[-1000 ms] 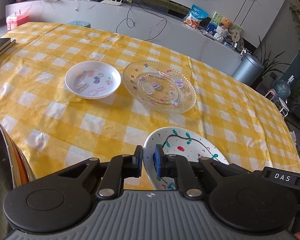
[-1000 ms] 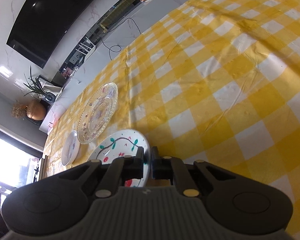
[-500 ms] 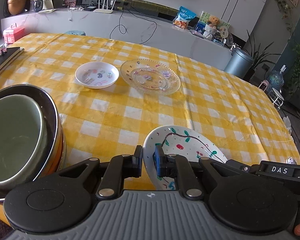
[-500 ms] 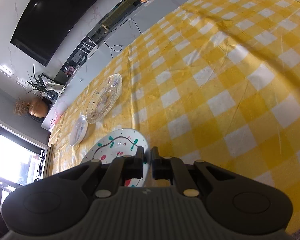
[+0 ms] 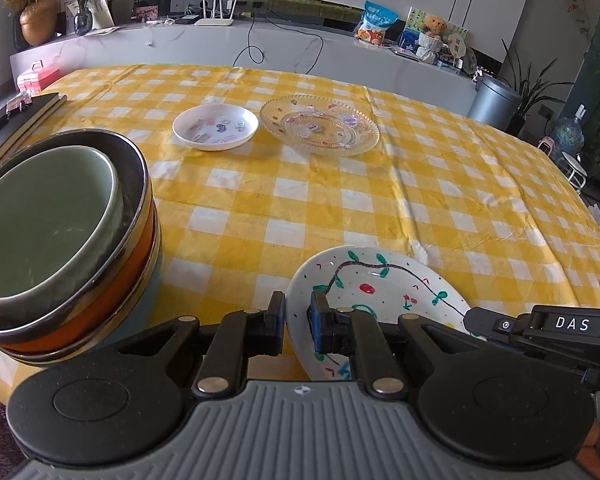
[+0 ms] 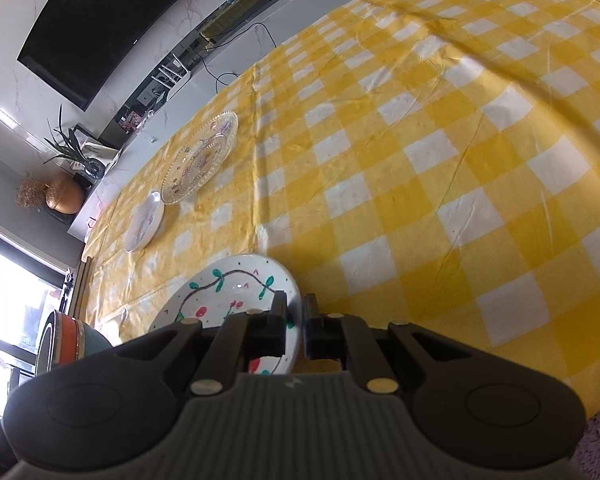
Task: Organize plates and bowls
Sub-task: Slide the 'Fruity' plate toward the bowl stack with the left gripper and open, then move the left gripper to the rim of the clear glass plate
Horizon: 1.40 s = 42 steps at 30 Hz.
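Note:
A white plate painted with a vine and red dots (image 5: 384, 292) is held above the near part of the yellow checked table. My left gripper (image 5: 298, 322) is shut on its left rim. My right gripper (image 6: 296, 322) is shut on its right rim, with the plate (image 6: 228, 292) between the pads. A small white dish with stickers (image 5: 215, 126) and a clear glass plate (image 5: 319, 124) lie side by side at the table's middle; both also show in the right wrist view, the dish (image 6: 144, 222) and the glass plate (image 6: 200, 158). A green bowl (image 5: 40, 220) sits nested in an orange-banded metal-rimmed bowl (image 5: 112, 264) at the near left.
Dark notebooks (image 5: 16, 120) lie at the table's left edge. A grey counter (image 5: 260, 48) with a router, snack bag and toy bear runs behind the table. A grey bin (image 5: 494, 102) stands at the far right. The table's near edge (image 6: 500, 400) is just below the grippers.
Both grippers have pulled back and up with the painted plate. The stacked bowls have come into view at the left, and the far plates look smaller.

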{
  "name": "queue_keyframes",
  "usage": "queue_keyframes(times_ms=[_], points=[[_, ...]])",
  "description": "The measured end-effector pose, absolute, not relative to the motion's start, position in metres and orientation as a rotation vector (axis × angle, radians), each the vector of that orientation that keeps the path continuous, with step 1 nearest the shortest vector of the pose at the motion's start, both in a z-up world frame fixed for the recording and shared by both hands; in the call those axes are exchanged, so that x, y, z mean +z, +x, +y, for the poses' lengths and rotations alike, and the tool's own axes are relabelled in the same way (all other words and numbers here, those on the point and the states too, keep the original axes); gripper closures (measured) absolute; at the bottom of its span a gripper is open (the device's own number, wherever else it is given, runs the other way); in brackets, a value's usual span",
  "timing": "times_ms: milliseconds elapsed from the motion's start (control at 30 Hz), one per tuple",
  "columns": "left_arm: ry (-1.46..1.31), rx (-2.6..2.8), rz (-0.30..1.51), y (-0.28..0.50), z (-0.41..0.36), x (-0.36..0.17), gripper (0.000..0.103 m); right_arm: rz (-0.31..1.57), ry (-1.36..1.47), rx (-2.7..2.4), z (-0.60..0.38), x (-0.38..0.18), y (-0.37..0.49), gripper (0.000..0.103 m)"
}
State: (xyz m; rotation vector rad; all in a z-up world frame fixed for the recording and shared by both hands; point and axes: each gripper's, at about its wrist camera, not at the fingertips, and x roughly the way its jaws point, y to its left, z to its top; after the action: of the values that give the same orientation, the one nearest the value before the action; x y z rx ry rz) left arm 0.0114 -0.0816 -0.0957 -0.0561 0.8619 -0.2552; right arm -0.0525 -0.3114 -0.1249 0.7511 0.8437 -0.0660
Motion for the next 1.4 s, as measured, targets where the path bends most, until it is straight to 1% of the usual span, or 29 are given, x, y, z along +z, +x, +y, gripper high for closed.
queue_keyframes(times_ms=[333,500,700,733,767,800,833,900,967,1067,1133,1400], points=[[0.003,-0.232,0.87,0.011,-0.083,-0.107,0.088,0.85,0.657,-0.062,-0.296,-0.123,-0.048,0.096],[0.023,-0.236,0.871,0.011,-0.084,-0.106,0.088,0.856,0.578,-0.075,-0.287,-0.119,-0.045,0.094],[0.008,-0.246,0.865,0.01,-0.081,-0.102,0.088,0.843,0.566,-0.08,-0.287,-0.116,-0.046,0.091],[0.007,-0.252,0.859,0.009,-0.082,-0.1,0.087,0.836,0.551,-0.083,-0.286,-0.113,-0.047,0.09],[0.005,-0.259,0.854,0.009,-0.082,-0.098,0.084,0.829,0.539,-0.086,-0.285,-0.111,-0.047,0.089],[-0.001,-0.266,0.849,0.009,-0.082,-0.096,0.081,0.821,0.531,-0.088,-0.285,-0.108,-0.047,0.083],[-0.009,-0.276,0.844,0.009,-0.082,-0.093,0.079,0.812,0.525,-0.089,-0.285,-0.106,-0.048,0.074],[-0.021,-0.293,0.84,0.011,-0.083,-0.087,0.076,0.796,0.512,-0.092,-0.284,-0.1,-0.048,0.07],[-0.041,-0.316,0.843,0.016,-0.082,-0.081,0.074,0.788,0.494,-0.097,-0.283,-0.095,-0.046,0.07],[-0.076,-0.348,0.881,0.028,-0.082,-0.072,0.073,0.783,0.487,-0.091,-0.284,-0.089,-0.04,0.069],[-0.083,-0.368,0.905,0.038,-0.081,-0.064,0.073,0.783,0.495,-0.084,-0.287,-0.085,-0.035,0.064],[-0.031,-0.459,1.006,0.089,-0.082,-0.036,0.073,0.813,0.532,-0.045,-0.293,-0.071,-0.001,0.058]])
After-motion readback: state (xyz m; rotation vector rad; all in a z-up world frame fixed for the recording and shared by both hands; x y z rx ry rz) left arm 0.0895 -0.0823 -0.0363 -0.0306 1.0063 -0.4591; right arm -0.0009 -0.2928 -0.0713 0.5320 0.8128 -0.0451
